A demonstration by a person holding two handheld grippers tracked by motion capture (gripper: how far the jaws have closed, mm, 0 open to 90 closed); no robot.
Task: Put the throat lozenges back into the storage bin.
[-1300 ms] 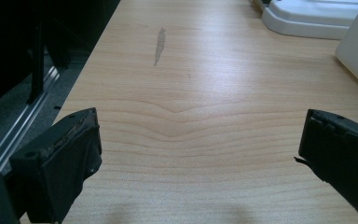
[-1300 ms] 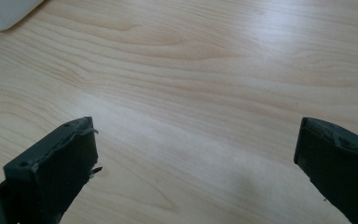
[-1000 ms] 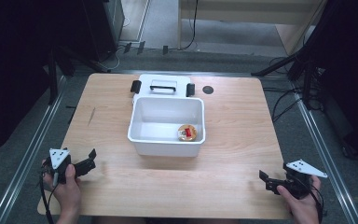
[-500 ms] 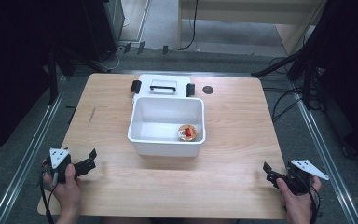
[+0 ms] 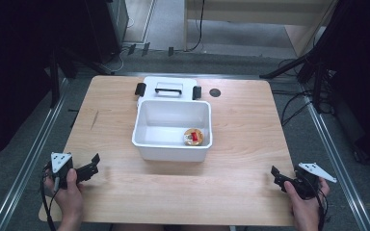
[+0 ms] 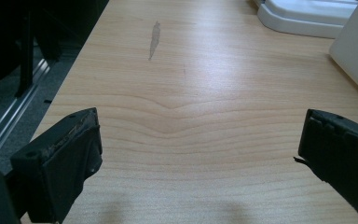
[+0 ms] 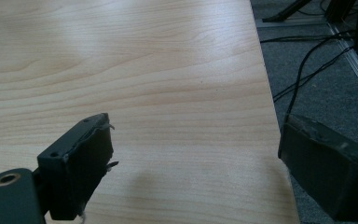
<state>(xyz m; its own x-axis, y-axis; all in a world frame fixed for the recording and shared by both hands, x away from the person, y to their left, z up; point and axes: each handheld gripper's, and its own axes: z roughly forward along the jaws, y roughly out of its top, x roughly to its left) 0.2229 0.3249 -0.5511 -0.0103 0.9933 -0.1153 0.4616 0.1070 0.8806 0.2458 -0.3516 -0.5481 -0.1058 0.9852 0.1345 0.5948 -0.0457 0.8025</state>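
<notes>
Lighting: even, bright overhead light on the desk [image 5: 241, 144]; surroundings beyond its edges dark. Glare: soft sheen bands on the wood in both gripper views. Shadows: faint, blurred patches under each claw at the near edge. Focus: high view slightly soft; claw jaws close to lens, mildly blurred.

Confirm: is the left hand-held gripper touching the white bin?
Apart. The high view shows bare table between the left hand-held gripper and the white bin.
</notes>
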